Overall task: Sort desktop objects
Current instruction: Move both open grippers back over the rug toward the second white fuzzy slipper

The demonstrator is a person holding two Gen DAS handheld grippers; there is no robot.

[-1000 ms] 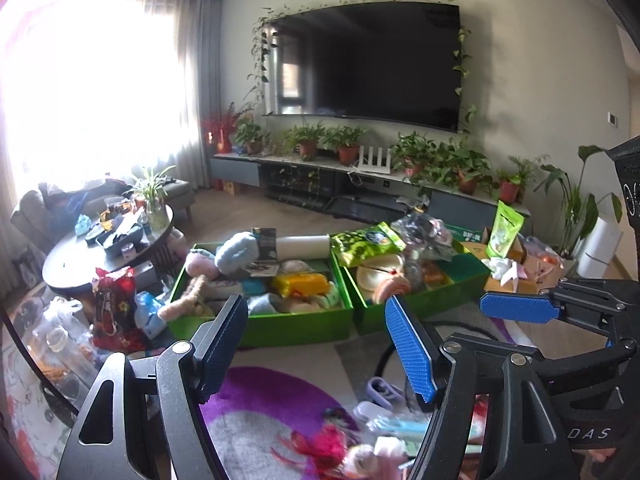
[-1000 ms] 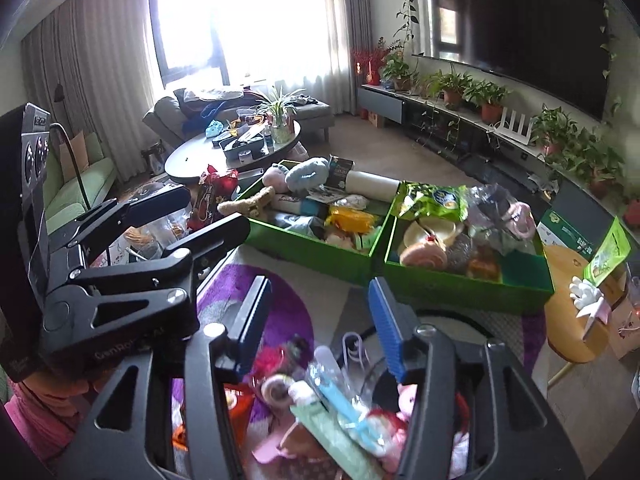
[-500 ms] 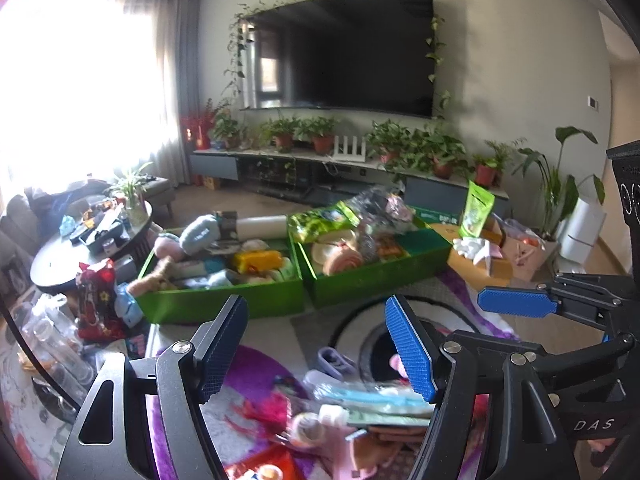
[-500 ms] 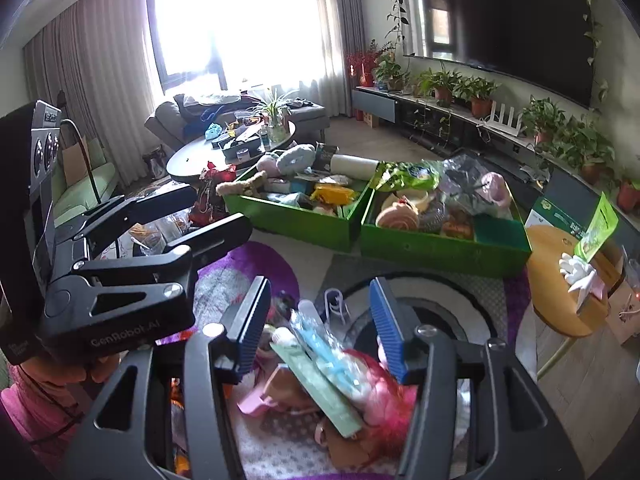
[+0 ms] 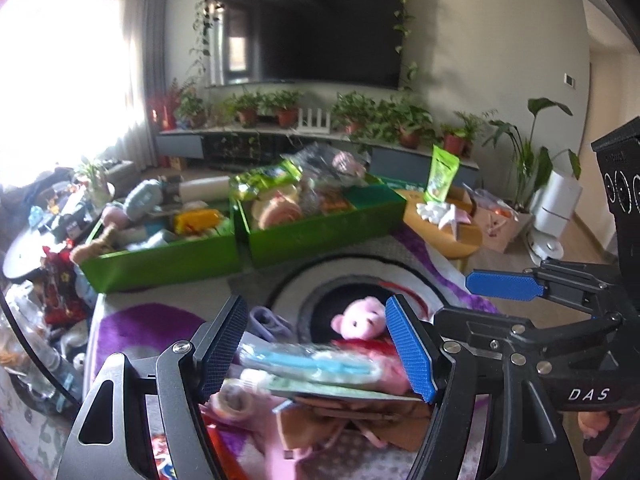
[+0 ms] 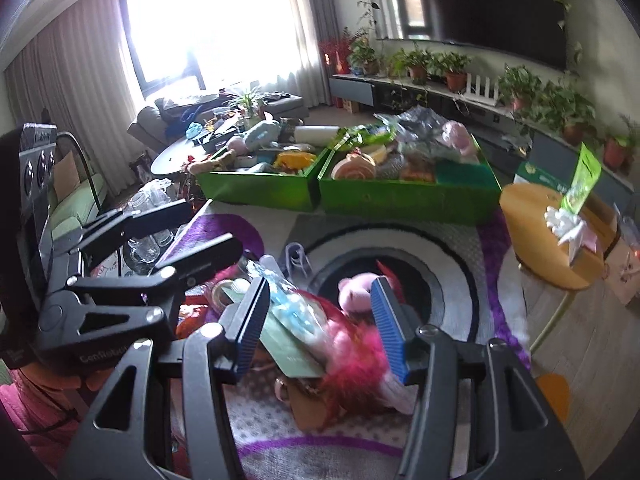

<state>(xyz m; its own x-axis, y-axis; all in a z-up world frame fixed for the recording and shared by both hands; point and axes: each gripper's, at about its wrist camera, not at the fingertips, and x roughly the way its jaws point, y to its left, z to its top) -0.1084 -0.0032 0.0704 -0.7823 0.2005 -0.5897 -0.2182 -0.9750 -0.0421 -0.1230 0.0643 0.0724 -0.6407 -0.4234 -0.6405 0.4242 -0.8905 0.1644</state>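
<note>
**Both grippers wide, hovering over the clutter pile, nothing gripped**

Left gripper (image 5: 316, 344): jaws spread wide, blue ribbed pads clear of everything. In its view the pink plush toy with a fuzzy red body (image 5: 358, 322) and the clear packet of light-blue items (image 5: 308, 364) sit in the gap, below the fingers; can't tell any contact, picture is blurred there.

Right gripper (image 6: 320, 320): jaws also wide apart, nothing clamped. Same plush (image 6: 356, 288) and blue packet (image 6: 292, 304) show between its pads, with a pale green flat card (image 6: 288, 348) under the packet and a brown leather pouch (image 6: 308, 400) underneath that.

Pile lies on the round white rug with black ring and purple border (image 6: 452, 256). A small lavender plastic clip (image 6: 298, 256) sits just beyond the pile.

Two bright green open boxes (image 5: 168, 260) (image 5: 332, 228), side by side and touching, stand at the rug's far edge, both already stuffed with soft toys and packets. Round wooden side table (image 6: 532, 208) is to the right of the boxes, holding a green pouch.

Each gripper shows in the other's view, side by side, near each other.
</note>
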